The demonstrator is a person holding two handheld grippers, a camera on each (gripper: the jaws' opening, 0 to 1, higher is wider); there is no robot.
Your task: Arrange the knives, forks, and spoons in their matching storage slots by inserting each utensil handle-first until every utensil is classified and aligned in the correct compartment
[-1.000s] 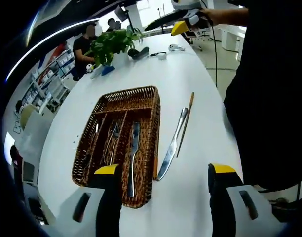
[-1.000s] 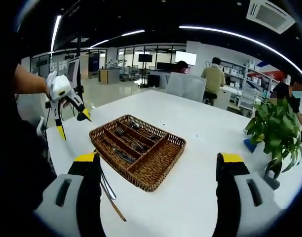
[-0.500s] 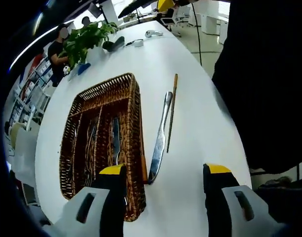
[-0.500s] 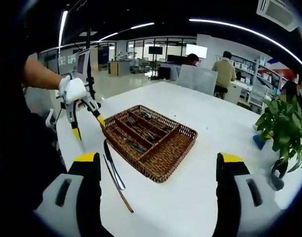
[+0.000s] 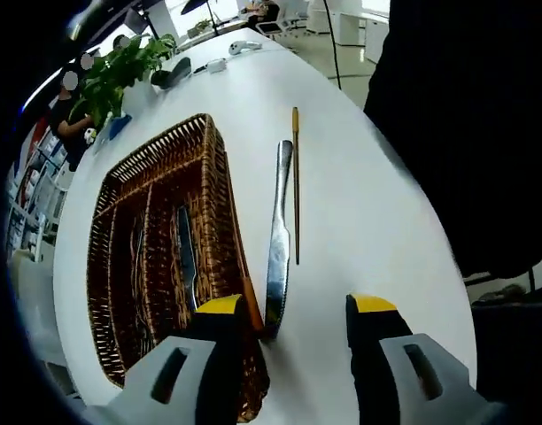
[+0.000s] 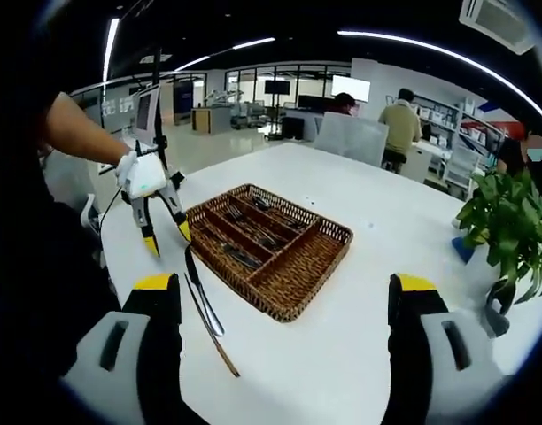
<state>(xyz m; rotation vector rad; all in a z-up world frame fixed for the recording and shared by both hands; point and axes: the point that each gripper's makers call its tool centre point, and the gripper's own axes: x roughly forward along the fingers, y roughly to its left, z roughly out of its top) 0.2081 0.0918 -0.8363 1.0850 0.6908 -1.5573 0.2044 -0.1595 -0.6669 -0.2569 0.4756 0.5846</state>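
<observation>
Left gripper open, jaws spread, hovering over the near end of a knife lying on the white table just beside the wicker tray. A thin stick lies alongside the knife. Cutlery already sits in the tray slots, incl. a knife. Right gripper open, empty, well back from the tray. Potted plant on the table, far side.

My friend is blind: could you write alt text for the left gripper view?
An open left gripper hovers over a silver knife lying on a white table, between a wicker tray of cutlery and a thin wooden stick.
</observation>
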